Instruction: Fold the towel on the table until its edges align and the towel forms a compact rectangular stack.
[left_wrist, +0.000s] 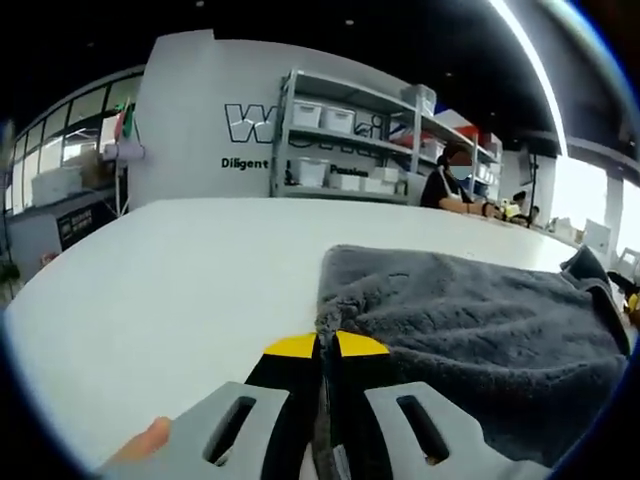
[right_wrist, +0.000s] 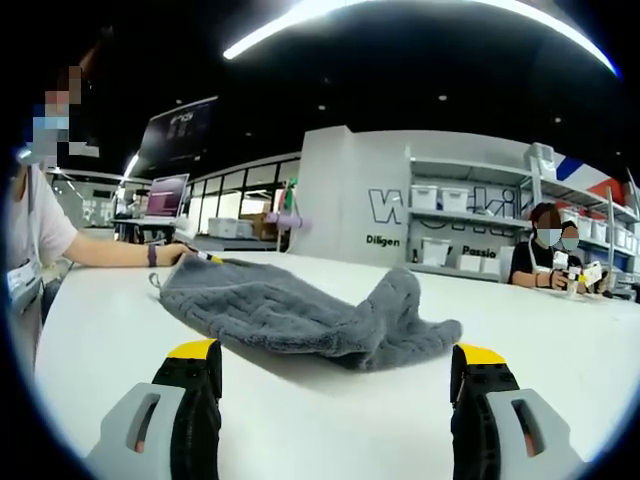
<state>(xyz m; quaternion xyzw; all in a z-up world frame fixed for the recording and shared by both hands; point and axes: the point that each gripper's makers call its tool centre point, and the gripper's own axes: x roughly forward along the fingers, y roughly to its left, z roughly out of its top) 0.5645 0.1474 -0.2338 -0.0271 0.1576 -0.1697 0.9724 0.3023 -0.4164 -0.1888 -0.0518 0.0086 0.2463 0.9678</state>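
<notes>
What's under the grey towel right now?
The towel lies rumpled on the white table, which shows bare all around it. Whatever sits beneath its folds is covered. The left gripper pinches its corner; the right gripper stands open, apart from it.

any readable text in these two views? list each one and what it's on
"Diligent": small black word on the grey wall, left gripper view; reads "Diligen" in the right gripper view, cut off by the shelving.
"W": large outlined letter on that wall; the letters after it are hidden by the shelves.
"Passio": black word seen through the shelves, right gripper view, partly hidden.
Dark hanging sign: too blurred to read.
</notes>
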